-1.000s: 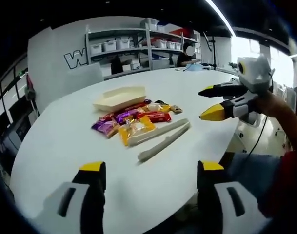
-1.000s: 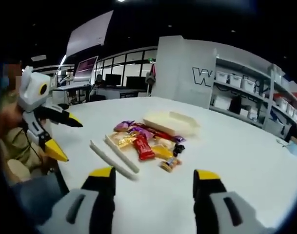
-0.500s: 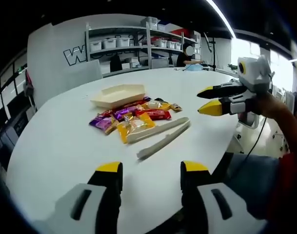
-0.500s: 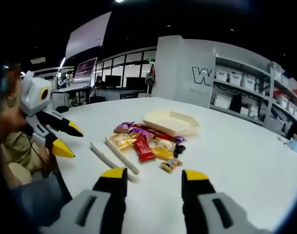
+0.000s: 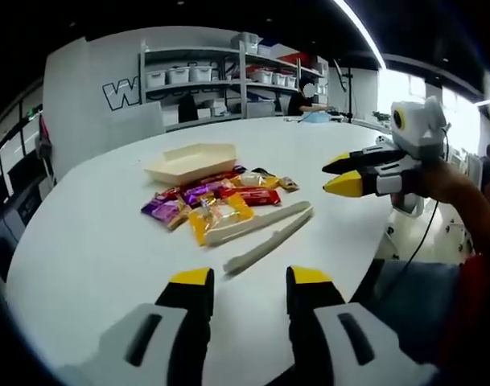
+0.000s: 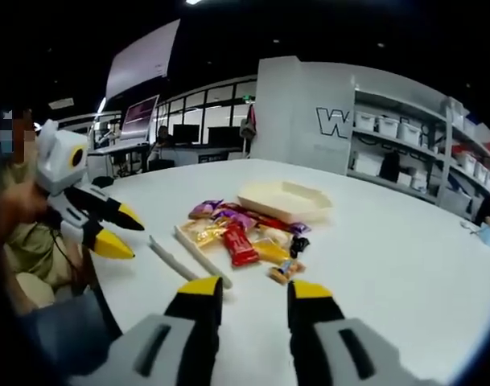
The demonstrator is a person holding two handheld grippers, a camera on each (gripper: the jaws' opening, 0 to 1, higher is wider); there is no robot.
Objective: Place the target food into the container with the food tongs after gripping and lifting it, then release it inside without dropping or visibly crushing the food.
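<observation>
A pile of wrapped snack packets [image 5: 220,199] [image 6: 243,235] in purple, red and yellow lies mid-table. Behind it sits an empty beige paper tray [image 5: 191,161] [image 6: 285,201]. Pale food tongs [image 5: 265,233] [image 6: 187,259] lie flat on the near side of the pile, touching the yellow packet. My left gripper [image 5: 250,280] hovers over the near table edge, jaws narrowed but apart, nothing between them; it also appears in the right gripper view [image 6: 124,232]. My right gripper [image 6: 255,288] is likewise narrowed and empty, and enters the left gripper view at the right [image 5: 338,176].
The round white table [image 5: 92,241] [image 6: 389,257] has bare surface around the pile. Shelves with white bins [image 5: 212,76] [image 6: 405,141] stand beyond it, with a seated person [image 5: 297,95] at the far side. A hand [image 5: 450,181] holds the right gripper.
Both grippers' jaws have drawn steadily closer together over the last second. Both views have shifted slightly; the tongs, packets and tray lie as before.
</observation>
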